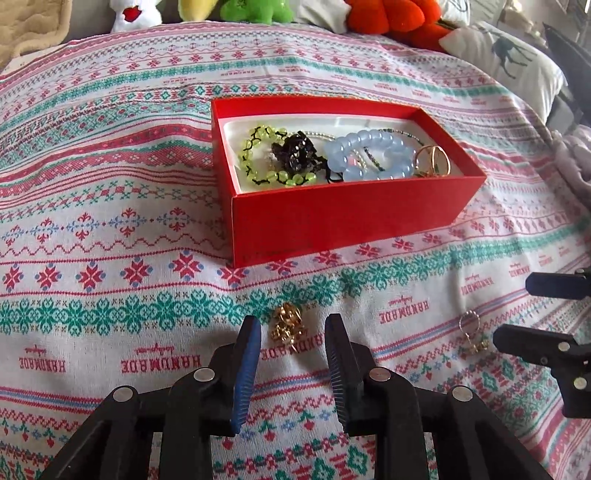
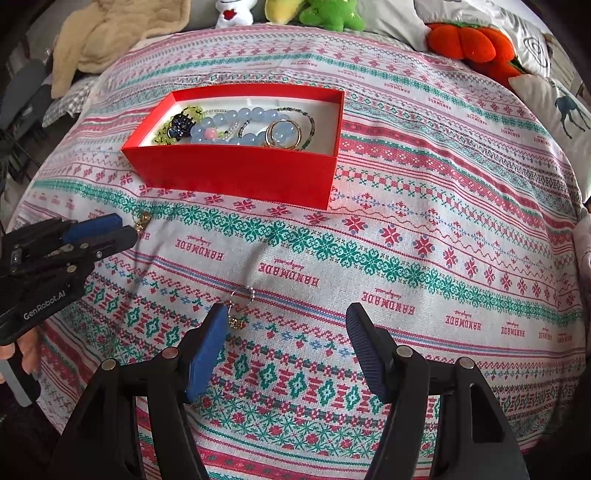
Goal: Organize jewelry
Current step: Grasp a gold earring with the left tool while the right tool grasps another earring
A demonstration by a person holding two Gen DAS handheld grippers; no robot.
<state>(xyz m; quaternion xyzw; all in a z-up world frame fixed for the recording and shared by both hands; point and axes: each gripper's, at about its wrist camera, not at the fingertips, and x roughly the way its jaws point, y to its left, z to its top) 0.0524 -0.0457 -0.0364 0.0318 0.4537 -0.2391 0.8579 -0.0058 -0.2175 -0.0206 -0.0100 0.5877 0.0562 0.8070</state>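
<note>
A red box (image 1: 332, 225) (image 2: 236, 173) stands on the patterned cloth and holds a green bead bracelet (image 1: 258, 155), a black piece (image 1: 295, 151), a blue bead bracelet (image 1: 369, 151) (image 2: 236, 125) and gold rings (image 1: 432, 158) (image 2: 284, 134). A gold earring (image 1: 286, 326) (image 2: 142, 221) lies on the cloth between the tips of my open left gripper (image 1: 293, 332) (image 2: 122, 227). A silver-ring earring with a gold charm (image 1: 471, 332) (image 2: 240, 306) lies just beside the left finger of my open right gripper (image 2: 288, 325) (image 1: 517, 310).
Plush toys (image 1: 251, 9) (image 2: 332, 14) and an orange pumpkin plush (image 1: 388, 14) (image 2: 469, 42) line the far edge. A deer-print pillow (image 1: 509, 55) (image 2: 561, 107) lies at the right, a beige blanket (image 2: 110, 37) at the far left. A hand (image 2: 26, 350) holds the left gripper.
</note>
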